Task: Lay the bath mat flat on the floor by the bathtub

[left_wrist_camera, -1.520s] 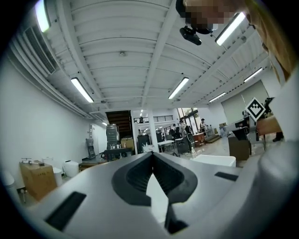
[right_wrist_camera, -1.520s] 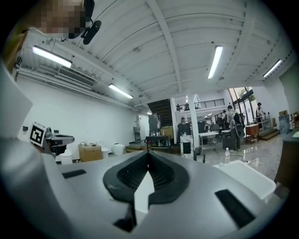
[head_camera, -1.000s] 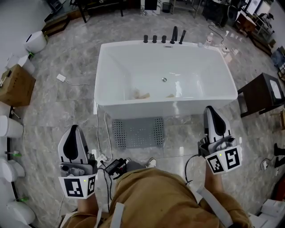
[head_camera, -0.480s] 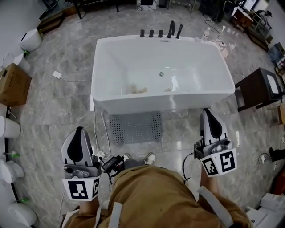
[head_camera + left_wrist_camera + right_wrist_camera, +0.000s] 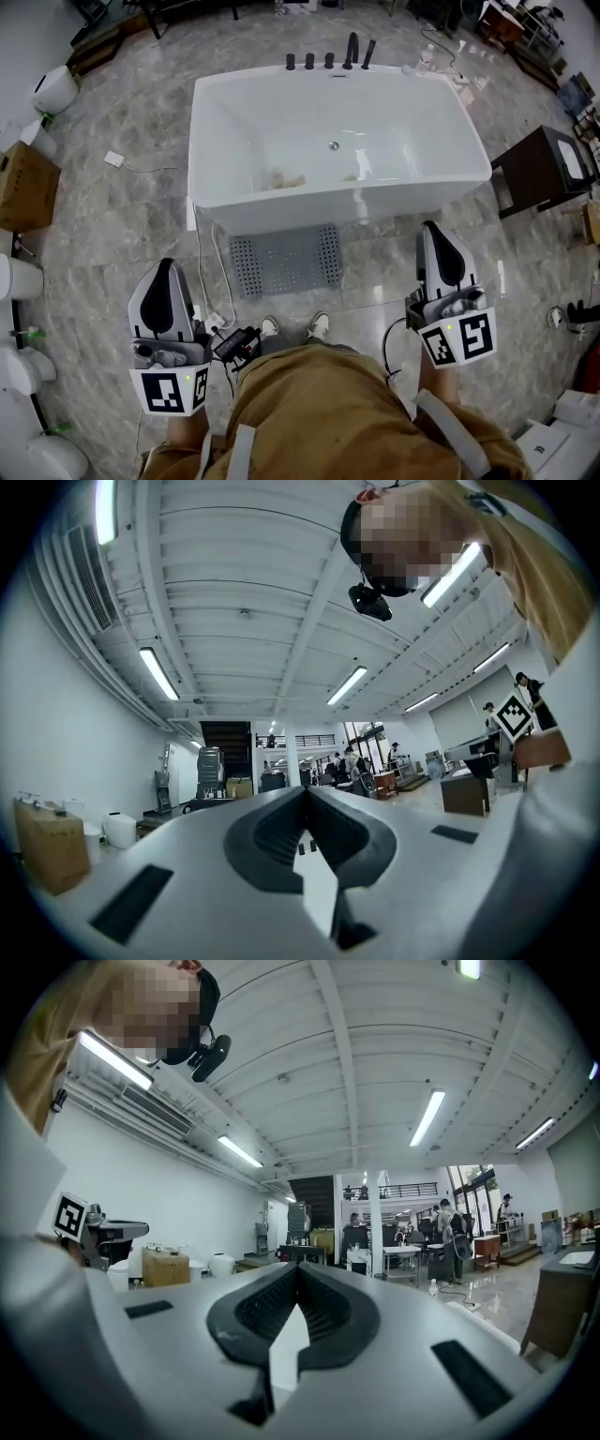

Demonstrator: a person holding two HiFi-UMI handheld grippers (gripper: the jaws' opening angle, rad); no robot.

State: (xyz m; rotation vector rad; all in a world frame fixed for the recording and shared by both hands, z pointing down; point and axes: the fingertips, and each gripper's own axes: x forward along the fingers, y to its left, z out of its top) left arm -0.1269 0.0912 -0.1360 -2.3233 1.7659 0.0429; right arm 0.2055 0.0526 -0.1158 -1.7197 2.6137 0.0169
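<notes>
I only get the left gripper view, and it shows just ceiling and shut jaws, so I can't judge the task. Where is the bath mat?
Observer: The grey bath mat lies flat on the floor, right in front of the bathtub.
Operator: Is the right gripper holding anything?
Observer: No. The right gripper is shut and empty.
Operator: Anything lying on the mat?
Observer: Nothing on it. A white cable runs along the floor just left of it, apart from its edge.
</notes>
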